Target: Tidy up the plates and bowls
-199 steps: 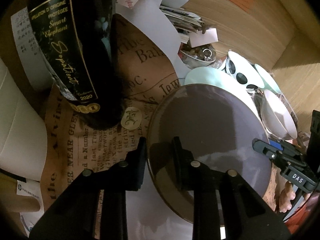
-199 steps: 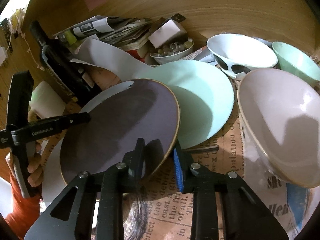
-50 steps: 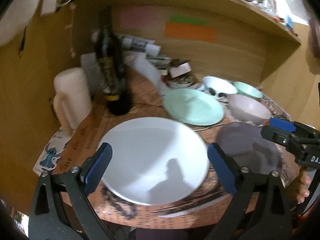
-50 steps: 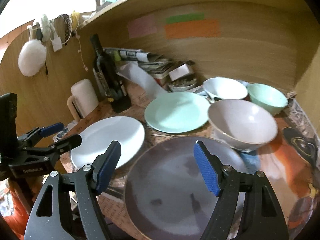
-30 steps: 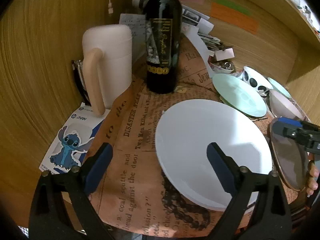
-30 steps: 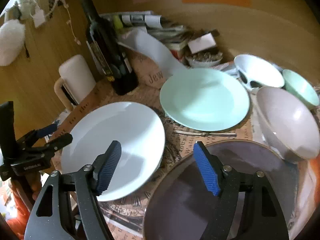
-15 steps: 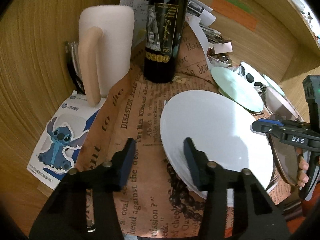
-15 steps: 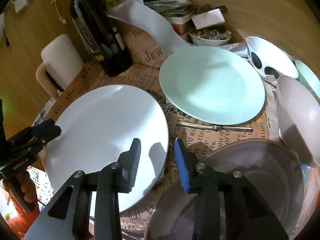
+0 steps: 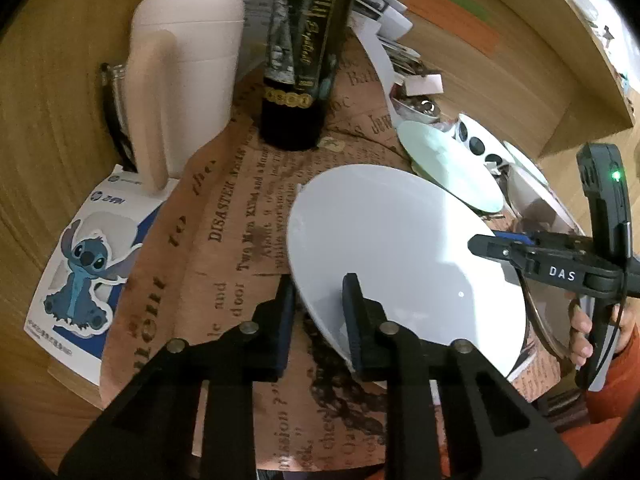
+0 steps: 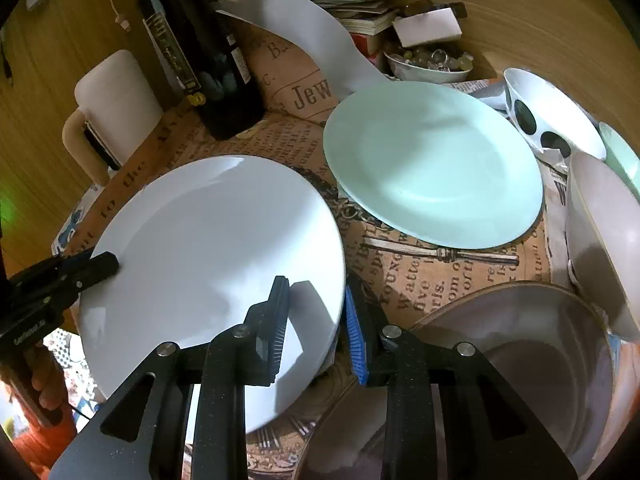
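Right wrist, 3 plates (image 10: 432, 160), 3 bowls (image 10: 600, 236)

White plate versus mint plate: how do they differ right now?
The white plate has both grippers on its rim, left gripper on one side and right gripper, jaws closing, on the opposite side; the mint plate lies untouched. The white plate sits nearer the table's front edge, the mint plate farther back by the bowls. Both are round, plain and empty.

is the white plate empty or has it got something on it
Empty. The white plate shows a bare surface in both views, with only shadows on it; the left gripper and right gripper clamp opposite rims.
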Action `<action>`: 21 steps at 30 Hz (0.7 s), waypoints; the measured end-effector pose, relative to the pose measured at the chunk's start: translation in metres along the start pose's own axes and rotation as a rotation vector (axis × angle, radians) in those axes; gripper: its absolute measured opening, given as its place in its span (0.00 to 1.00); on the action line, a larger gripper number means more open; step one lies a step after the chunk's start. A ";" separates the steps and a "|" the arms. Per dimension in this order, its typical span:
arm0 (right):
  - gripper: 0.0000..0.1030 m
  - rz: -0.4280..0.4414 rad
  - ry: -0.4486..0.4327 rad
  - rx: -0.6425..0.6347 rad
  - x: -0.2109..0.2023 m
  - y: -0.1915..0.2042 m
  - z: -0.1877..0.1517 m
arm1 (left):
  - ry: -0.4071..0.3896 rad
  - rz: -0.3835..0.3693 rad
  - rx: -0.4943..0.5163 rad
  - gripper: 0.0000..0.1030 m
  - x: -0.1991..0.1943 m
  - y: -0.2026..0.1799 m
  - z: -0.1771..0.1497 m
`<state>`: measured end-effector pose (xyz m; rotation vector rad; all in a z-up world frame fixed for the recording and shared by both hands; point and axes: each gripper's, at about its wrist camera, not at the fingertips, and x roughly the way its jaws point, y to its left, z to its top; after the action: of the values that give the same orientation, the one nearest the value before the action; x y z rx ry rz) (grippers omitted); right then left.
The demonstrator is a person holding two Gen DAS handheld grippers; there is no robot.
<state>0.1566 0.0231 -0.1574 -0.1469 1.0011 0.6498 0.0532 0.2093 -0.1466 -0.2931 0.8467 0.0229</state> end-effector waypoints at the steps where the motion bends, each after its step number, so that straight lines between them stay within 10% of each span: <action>1: 0.24 0.001 0.000 0.001 0.000 0.000 0.000 | -0.001 0.008 0.003 0.22 0.000 -0.001 0.000; 21: 0.24 -0.006 -0.096 0.022 -0.021 -0.001 -0.006 | -0.013 0.089 0.003 0.22 -0.004 -0.017 0.005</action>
<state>0.1448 0.0110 -0.1431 -0.0983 0.9149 0.6341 0.0566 0.1950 -0.1360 -0.2518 0.8464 0.1067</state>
